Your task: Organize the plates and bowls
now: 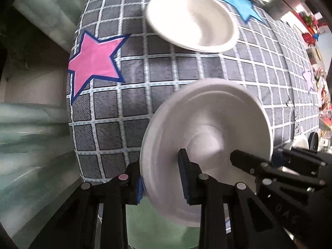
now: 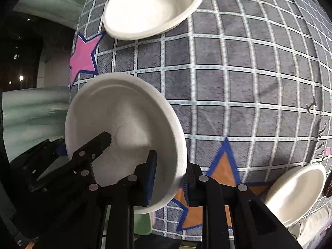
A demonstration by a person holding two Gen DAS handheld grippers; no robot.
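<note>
We see a surface (image 1: 186, 78) covered by a grey cloth with a white grid, which fills most of both views. Sewn or printed on the cloth are a pink star (image 1: 94, 62) at the left edge, a blue star (image 1: 240, 4) at the far right, and an orange star (image 2: 224, 172) near the right gripper.

Held above the near edge of the surface is a white bowl (image 1: 207, 128), tilted steeply so that its hollow faces the cameras. We find both tools gripping it at once. The left gripper (image 1: 161, 182) has its jaws clamped on the bowl's near left rim, one pad outside and one inside. The right gripper (image 2: 169, 178) has its jaws clamped on the opposite, right rim in the same manner.

A second white bowl (image 1: 193, 20) rests upright on the cloth at the far side, between the pink and blue stars, well apart from the held bowl. A third white bowl (image 2: 296, 193) lies at the near right, just beside the orange star.
</note>
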